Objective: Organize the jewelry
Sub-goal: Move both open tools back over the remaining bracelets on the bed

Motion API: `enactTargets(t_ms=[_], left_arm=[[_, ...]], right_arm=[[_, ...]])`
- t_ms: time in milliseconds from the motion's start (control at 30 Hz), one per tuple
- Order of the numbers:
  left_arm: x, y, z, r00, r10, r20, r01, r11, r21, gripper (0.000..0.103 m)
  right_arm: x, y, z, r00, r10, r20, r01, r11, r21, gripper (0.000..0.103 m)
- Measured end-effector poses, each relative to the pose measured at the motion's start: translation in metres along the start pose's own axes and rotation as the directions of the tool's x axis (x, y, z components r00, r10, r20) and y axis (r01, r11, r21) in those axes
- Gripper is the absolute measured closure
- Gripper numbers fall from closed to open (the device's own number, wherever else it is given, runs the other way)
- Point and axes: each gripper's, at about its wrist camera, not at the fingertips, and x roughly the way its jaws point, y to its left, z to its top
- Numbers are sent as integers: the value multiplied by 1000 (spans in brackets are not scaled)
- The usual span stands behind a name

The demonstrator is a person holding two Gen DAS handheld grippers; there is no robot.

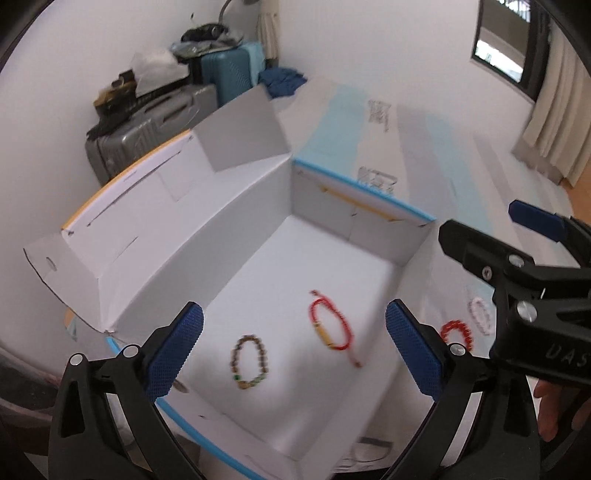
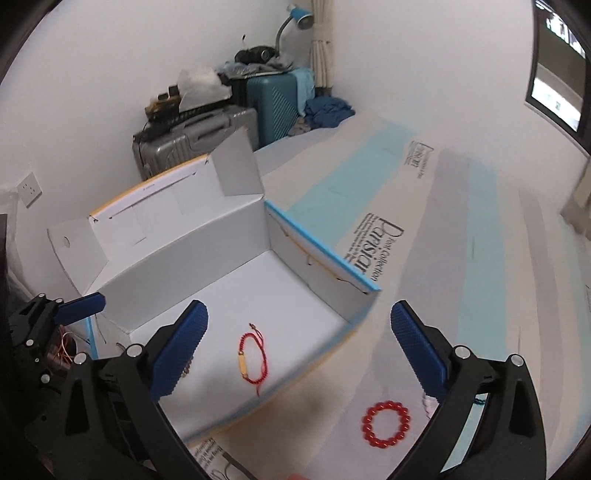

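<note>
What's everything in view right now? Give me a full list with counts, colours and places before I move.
Box: 1, white with blue and orange edges, open on the bed cover.
Cord bracelet: 1, red with a gold tube, inside the box.
Brown bead bracelet: 1, brown with green beads, inside the box.
Red bead bracelet: 1, red, on the cover outside the box.
Pale bead bracelet: 1, whitish pink, on the cover beside the red bead one.
Suitcases: 2, grey and teal, by the wall.
Lamp: 1, blue.
Left gripper: open, empty, over the box.
Right gripper: open, empty.
</note>
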Motion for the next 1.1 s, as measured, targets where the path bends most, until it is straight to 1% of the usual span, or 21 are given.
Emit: enactTargets(t_ms=[200, 400, 633, 700, 900, 1100], left_arm=[[-14, -43, -3, 998, -40, 37, 39, 999, 34, 6], [-23, -90, -6, 995, -81, 58, 77, 994, 78, 6], [-27, -148, -13, 987, -139, 75, 126, 981, 149, 6], [-22, -168, -17, 985, -158, 67, 144, 974, 176, 6], [4, -206, -32, 982, -186, 33, 174, 959, 225, 6], [41, -226, -54, 979, -202, -15, 200, 949, 244, 6]], right_arm=[[-34, -33, -16, 998, -47, 41, 46, 999, 20, 7], [-66, -77, -36, 992, -100, 72, 95, 994, 60, 8], [-102, -140, -66, 981, -175, 86, 166, 981, 101, 8], [-109, -156, -75, 978, -193, 79, 184, 977, 111, 8], [-117, -207, -115, 970, -239, 37, 231, 961, 151, 8], [-105, -232, -160, 969, -245, -7, 243, 955, 171, 8]])
